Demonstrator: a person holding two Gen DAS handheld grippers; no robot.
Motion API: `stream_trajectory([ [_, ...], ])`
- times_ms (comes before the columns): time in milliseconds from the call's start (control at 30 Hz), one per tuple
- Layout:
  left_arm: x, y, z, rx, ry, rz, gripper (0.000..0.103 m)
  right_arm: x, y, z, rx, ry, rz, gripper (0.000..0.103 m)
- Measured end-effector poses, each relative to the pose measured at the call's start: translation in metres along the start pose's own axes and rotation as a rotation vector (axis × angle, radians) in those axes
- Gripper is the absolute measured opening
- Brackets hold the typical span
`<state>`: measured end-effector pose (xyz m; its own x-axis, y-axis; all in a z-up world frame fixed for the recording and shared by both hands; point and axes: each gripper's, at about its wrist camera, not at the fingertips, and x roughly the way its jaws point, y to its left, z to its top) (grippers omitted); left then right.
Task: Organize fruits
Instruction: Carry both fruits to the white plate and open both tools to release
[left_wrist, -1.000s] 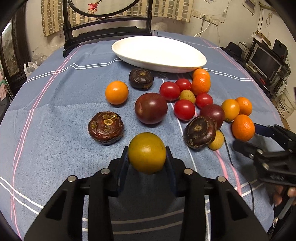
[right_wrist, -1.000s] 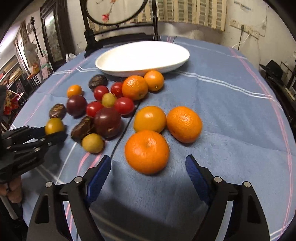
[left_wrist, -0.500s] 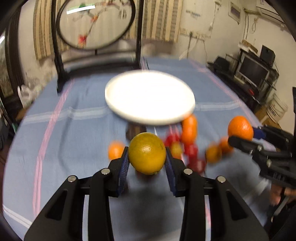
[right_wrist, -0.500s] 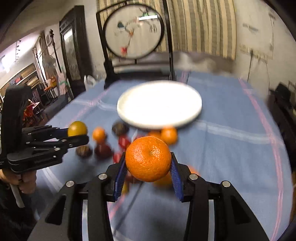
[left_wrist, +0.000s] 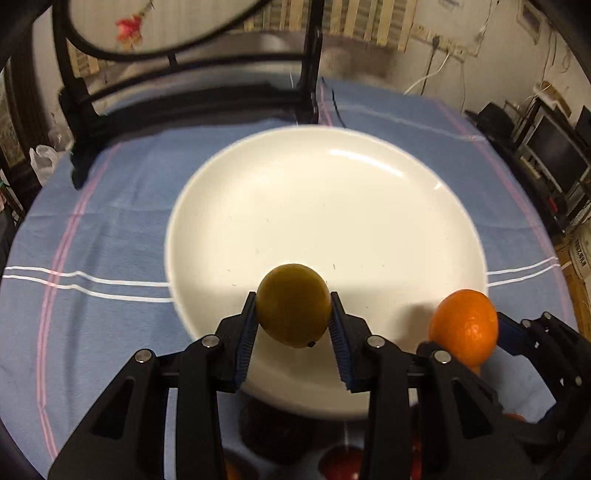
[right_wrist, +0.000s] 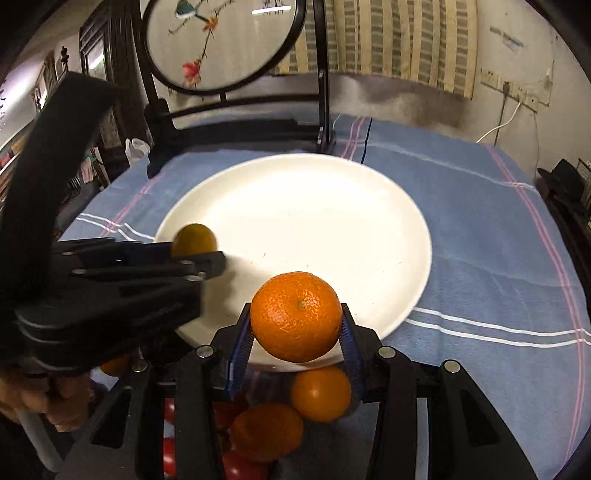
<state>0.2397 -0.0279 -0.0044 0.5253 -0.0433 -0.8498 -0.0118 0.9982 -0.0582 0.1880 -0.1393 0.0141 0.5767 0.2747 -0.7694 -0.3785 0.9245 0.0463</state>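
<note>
My left gripper (left_wrist: 293, 325) is shut on a yellow-green citrus fruit (left_wrist: 293, 304) and holds it above the near rim of the white plate (left_wrist: 332, 206). My right gripper (right_wrist: 297, 334) is shut on an orange mandarin (right_wrist: 296, 315) and holds it over the plate's (right_wrist: 303, 221) near edge. The mandarin also shows in the left wrist view (left_wrist: 463, 326), to the right of the plate. The yellow-green fruit shows in the right wrist view (right_wrist: 194, 239) at the plate's left edge. The plate holds no fruit.
Other oranges (right_wrist: 320, 393) and red tomatoes (right_wrist: 240, 469) lie on the blue cloth (right_wrist: 480, 240) below the right gripper. A dark fruit (left_wrist: 273, 432) lies under the left gripper. A black-framed round screen (right_wrist: 221, 44) stands behind the plate.
Both grippers have moved forward with their fruits, from over the fruit pile to the near edge of the plate. The plate now fills both views.
</note>
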Motion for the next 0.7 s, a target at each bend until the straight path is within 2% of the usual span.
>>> stream_trajectory([
  [67,0.005,-0.002,-0.001,0.0,0.012,-0.012,0.055,0.004,0.001,-0.001,-0.012,0.015,0.009,0.051],
  [100,0.002,-0.003,-0.002,0.0,-0.002,-0.007,0.065,0.002,0.002,-0.003,-0.023,0.011,0.003,0.057],
  [133,-0.004,-0.005,-0.004,0.004,-0.027,0.004,0.071,-0.001,0.003,-0.003,-0.031,0.004,0.0,0.06],
  [333,-0.049,-0.001,-0.021,0.031,-0.101,-0.006,0.079,-0.039,-0.003,-0.016,-0.03,-0.039,0.031,0.063],
  [500,-0.089,0.022,-0.059,0.024,-0.177,0.034,0.088,-0.083,-0.017,-0.053,-0.028,-0.08,0.0,0.069],
  [700,-0.107,0.053,-0.117,-0.039,-0.157,0.023,0.088,-0.102,-0.028,-0.101,-0.006,-0.035,-0.026,0.069],
])
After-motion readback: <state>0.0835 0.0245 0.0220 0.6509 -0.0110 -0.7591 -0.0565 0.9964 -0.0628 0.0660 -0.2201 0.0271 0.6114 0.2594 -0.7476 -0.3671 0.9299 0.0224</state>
